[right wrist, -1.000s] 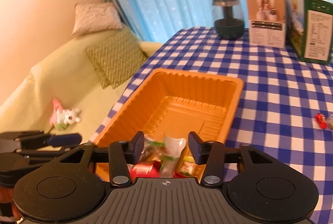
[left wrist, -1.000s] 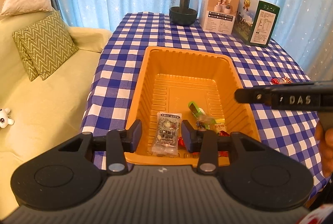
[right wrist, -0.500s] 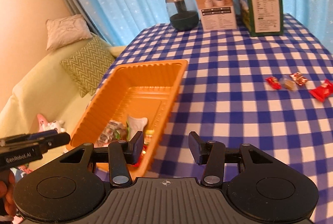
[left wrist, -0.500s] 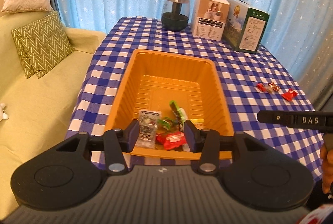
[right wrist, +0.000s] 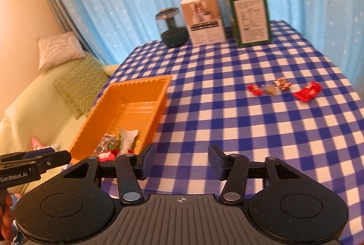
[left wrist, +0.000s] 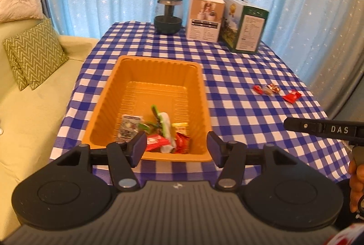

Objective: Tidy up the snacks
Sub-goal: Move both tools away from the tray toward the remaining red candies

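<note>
An orange tray (left wrist: 127, 72) (right wrist: 145, 82) sits on the checked tablecloth, with several snack packets (left wrist: 157, 138) (right wrist: 113, 147) heaped at its near end. Several loose snacks lie on the cloth to the right: small red and brown candies (left wrist: 265, 89) (right wrist: 268, 88) and a red packet (left wrist: 291, 96) (right wrist: 307, 92). My left gripper (left wrist: 176, 149) is open and empty, held back from the tray's near rim. My right gripper (right wrist: 180, 162) is open and empty over the cloth, right of the tray and short of the loose snacks; its side shows in the left wrist view (left wrist: 323, 129).
At the table's back stand a dark glass jar (left wrist: 168, 15) (right wrist: 173, 27), a white box (left wrist: 204, 18) (right wrist: 204, 19) and a green box (left wrist: 245, 26) (right wrist: 250, 15). A sofa with cushions (left wrist: 34, 54) lies left. Blue curtains hang behind.
Both grippers have pulled back from the tray. The right gripper has swung right, from over the tray to over the bare cloth, bringing the loose snacks into view.
</note>
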Tool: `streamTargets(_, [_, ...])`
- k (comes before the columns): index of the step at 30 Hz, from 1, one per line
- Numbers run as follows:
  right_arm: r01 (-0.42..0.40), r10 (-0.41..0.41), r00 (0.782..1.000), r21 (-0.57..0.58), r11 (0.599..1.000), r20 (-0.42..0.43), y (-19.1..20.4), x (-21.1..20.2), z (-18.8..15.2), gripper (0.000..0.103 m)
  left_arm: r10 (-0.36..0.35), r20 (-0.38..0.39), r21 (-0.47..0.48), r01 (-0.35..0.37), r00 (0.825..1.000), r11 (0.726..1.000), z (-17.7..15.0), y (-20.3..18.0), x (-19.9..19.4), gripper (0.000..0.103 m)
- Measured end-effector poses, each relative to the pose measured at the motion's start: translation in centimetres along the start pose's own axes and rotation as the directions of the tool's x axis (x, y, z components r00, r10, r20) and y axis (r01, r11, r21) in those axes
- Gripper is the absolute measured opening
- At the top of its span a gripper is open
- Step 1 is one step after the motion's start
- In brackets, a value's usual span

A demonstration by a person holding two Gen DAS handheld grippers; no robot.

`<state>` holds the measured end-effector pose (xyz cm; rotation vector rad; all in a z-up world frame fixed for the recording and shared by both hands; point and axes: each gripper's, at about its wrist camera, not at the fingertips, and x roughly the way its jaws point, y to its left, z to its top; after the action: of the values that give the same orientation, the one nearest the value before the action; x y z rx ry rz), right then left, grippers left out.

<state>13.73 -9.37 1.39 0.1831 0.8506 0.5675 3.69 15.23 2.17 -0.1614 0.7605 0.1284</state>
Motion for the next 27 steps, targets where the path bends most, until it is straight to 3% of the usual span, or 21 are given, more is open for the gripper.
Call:
streamTargets(2, [0.014,-0.014,1.000,0.013,1.000,0.012,-0.7,-1.0,-0.2,0.061,-0.012,0.000,0.007,0.012,1.000,1.000,-0.1,-0.8,-0.2,0.059])
streamTargets(10, [0.066,-0.073,0.995,0.103,0.992,0.063,-4.7,-5.0,-0.8,0.066,-0.059,0.003,0.050,0.058,0.998,0.997,-0.1,-4.3,-0.4,0.067])
streamTargets(27, [0.180,-0.214,0.969,0.243,0.953,0.122,-12.6,-10.1,-0.9,0.067,-0.141,-0.001,0.136,0.140,0.990,0.981,0.9,-11.4,1.4,0.077])
